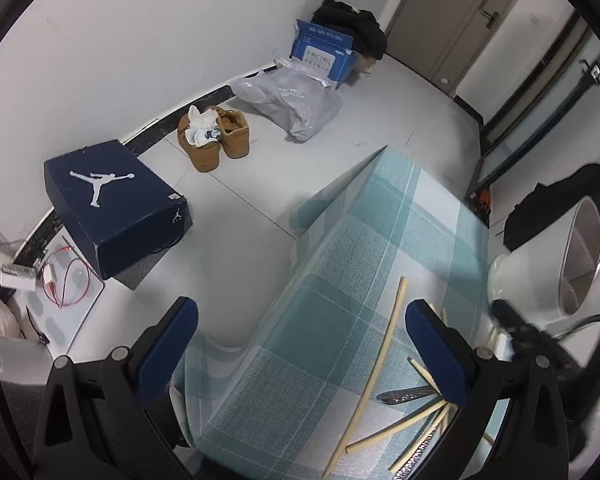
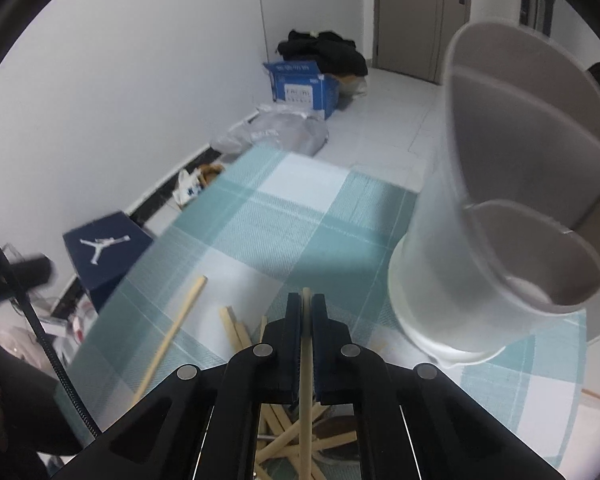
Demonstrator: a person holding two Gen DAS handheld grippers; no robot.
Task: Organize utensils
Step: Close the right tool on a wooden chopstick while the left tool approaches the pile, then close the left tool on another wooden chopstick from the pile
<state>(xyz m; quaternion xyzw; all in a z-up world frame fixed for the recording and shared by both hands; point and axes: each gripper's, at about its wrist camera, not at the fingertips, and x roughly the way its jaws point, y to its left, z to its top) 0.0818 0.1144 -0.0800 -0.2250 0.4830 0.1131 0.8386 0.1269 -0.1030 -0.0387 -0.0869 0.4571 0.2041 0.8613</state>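
Chopstick, pale wood, square-ish section, clamped between the right gripper fingers, running straight down the finger line with its tip poking just past the pads toward 12 o'clock. Below the gripper, a loose pile of chopsticks lies crossed on the checked teal tablecloth; one longer stick lies apart at 9 o'clock of the pile. At 2 o'clock of the right gripper, a white utensil holder: smooth plastic cylinder on a wider round base, standing on the cloth, inside split by curved dividers into compartments; no utensils visible in the parts that show. Left gripper: fingers wide apart, blue pads, holding nothing, hovering over the table's left edge. In the left view the chopstick pile sits at 4 o'clock, partly behind the right-hand finger, with a dark patterned metal utensil handle lying among the sticks. Holder at 3 o'clock there, right gripper in front of it, blurred. Floor beyond: navy shoebox, tan shoes, blue carton.
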